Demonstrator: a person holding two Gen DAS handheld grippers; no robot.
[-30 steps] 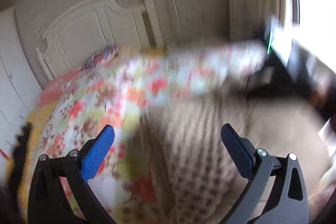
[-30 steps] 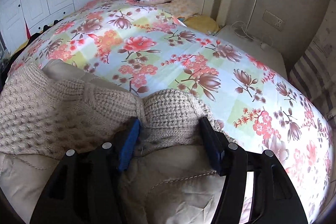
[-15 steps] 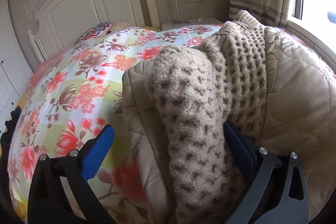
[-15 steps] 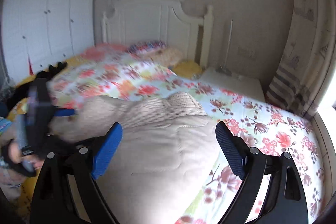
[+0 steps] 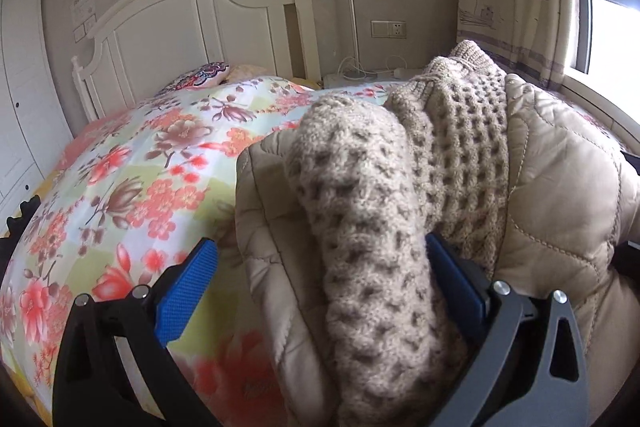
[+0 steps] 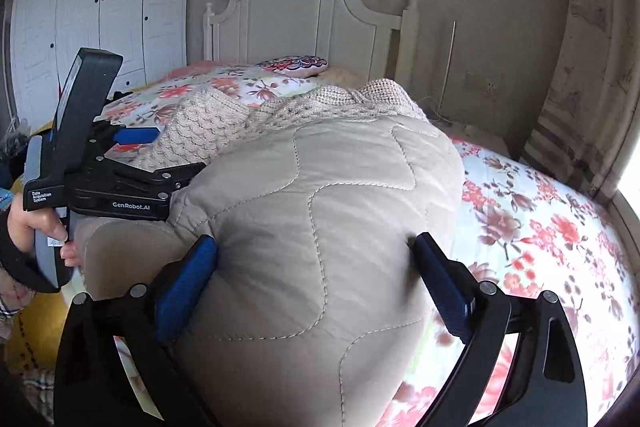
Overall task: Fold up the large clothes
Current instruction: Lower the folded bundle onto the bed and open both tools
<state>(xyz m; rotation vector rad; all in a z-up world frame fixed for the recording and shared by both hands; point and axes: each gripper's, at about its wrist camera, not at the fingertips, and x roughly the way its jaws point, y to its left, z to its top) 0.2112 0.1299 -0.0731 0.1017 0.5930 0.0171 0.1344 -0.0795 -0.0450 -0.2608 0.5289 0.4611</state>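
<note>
Left wrist view: the left gripper [image 5: 320,279] has its fingers spread wide, and the knitted sleeve [image 5: 368,235] of the beige jacket [image 5: 560,211] lies between them, touching the right pad only. Compared with 0.5 s ago almost nothing has changed here; 1 s ago this view was blurred by fast motion. So the left side has come to rest, with the sleeve folded over the quilted body on the floral bedspread [image 5: 132,187].

Right wrist view: the right gripper [image 6: 316,275] is also spread, and both pads [image 6: 188,279] now press against the quilted bulk of the jacket. 0.5 s ago it was further back from the cloth, and 1 s ago it was pinching the knitted part. The other gripper is seen at the left, at the knitted sleeve [image 6: 208,131].

I judge that 1 fold is laid, and the right side is preparing to press or take the bundle for the next fold.
</note>
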